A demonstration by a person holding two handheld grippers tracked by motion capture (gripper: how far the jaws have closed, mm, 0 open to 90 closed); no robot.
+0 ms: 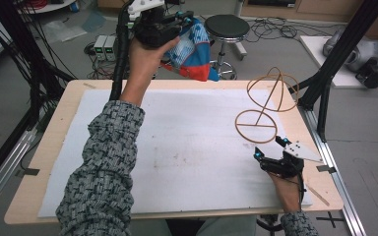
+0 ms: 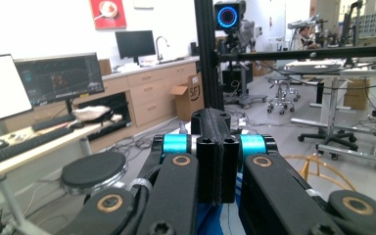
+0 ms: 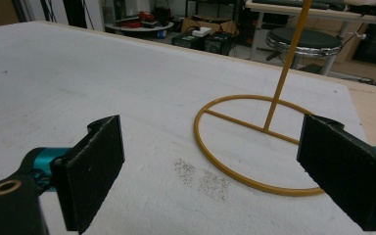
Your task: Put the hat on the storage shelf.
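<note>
Left gripper (image 1: 189,22): held high beyond the far edge of the table, jaws pressed together on a knitted hat; in the left gripper view the two black jaws (image 2: 217,152) meet with a strip of blue cloth showing just below them.
Hat (image 1: 193,49): blue and white pattern with an orange-red rim, hanging from the left gripper above the far left part of the table, clear of the surface.
Right gripper (image 1: 270,148): low over the near right part of the table, jaws spread wide with nothing between them; in the right gripper view it (image 3: 210,171) points at the base ring of the stand.
Wire stand (image 1: 263,105): yellow, upright on the far right of the white mat, just beyond the right gripper, well apart from the hat.
White mat (image 1: 187,147): covers most of the wooden table (image 1: 54,132).
Round stool (image 1: 226,27): on the floor behind the table, near the hat.
</note>
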